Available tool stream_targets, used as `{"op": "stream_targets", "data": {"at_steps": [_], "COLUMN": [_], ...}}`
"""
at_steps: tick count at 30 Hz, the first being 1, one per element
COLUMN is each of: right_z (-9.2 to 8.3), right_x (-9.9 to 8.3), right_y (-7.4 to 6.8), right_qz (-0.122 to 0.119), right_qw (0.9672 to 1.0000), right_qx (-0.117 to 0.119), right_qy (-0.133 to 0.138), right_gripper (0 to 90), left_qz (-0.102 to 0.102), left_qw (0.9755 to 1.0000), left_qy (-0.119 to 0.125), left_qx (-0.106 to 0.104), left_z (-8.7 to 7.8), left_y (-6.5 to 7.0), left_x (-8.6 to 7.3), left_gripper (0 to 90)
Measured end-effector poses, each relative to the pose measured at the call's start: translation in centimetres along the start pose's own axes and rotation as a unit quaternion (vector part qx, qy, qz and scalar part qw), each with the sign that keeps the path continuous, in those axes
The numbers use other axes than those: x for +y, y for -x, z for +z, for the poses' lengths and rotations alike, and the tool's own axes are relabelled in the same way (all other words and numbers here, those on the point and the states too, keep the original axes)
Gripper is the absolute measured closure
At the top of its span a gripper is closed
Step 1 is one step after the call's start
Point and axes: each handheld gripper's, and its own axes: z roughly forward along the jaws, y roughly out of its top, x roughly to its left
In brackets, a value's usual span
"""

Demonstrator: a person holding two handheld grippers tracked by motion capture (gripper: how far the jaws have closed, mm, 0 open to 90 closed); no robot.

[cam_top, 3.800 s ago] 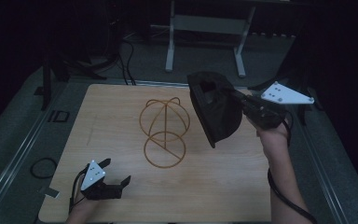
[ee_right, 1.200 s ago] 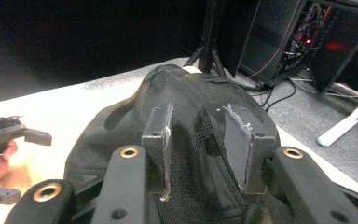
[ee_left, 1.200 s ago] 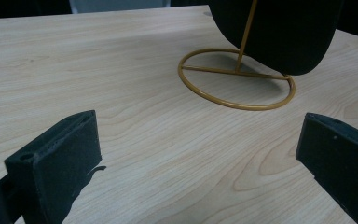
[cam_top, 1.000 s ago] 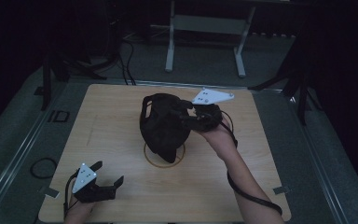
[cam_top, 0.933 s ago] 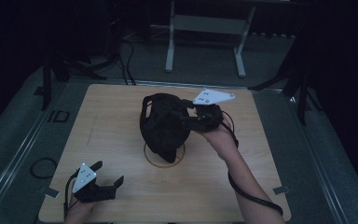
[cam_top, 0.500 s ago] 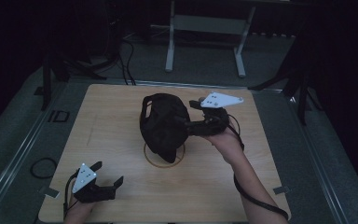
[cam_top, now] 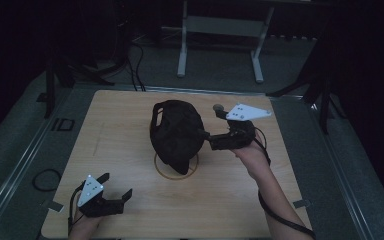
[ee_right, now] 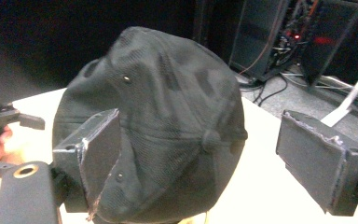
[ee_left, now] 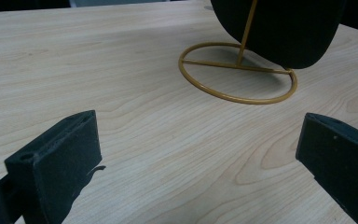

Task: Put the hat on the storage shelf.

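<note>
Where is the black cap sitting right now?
In the high view the black cap hangs on the gold wire stand at the middle of the wooden table, just left of the open right gripper.

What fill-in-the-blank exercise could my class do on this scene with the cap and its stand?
1. The black cap hangs on a wire stand coloured ____.
2. The jaws of the right gripper beside the cap stand ____.
3. The left gripper rests near the table's front-____ corner in the high view.
4. The stand's base is shaped like a ____.

Missing words: gold; open; left; ring
</note>
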Motion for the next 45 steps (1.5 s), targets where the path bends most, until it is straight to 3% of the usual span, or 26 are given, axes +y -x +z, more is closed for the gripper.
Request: {"op": "stream_targets", "data": {"at_steps": [16,29,38,45], "right_z": [-0.5,-0.1,0.2,0.2], "right_x": [-3.2,-7.5,-10.3,-12.6], "right_y": [0.8,1.1,0.9,0.6], "right_qz": [0.006,0.028,0.036,0.041], "right_qw": [0.9998,0.999,0.9983,0.9978], "right_qx": [-0.018,-0.009,-0.021,-0.01], "right_qy": [-0.011,-0.034,-0.041,-0.051], "right_gripper": [14.0,14.1,14.3,14.2], "left_qz": [0.008,0.004,0.001,0.002], "left_qw": [1.0,1.0,1.0,1.0], "left_qy": [-0.003,-0.001,0.004,0.003], "left_qx": [0.004,0.002,0.006,0.006], "left_z": [-0.2,-0.2,-0.3,-0.4], "left_y": [0.0,-0.1,-0.3,-0.3], "left_x": [-0.1,-0.2,-0.1,0.0], "left_gripper": [0.4,0.4,0.4,0.4]}}
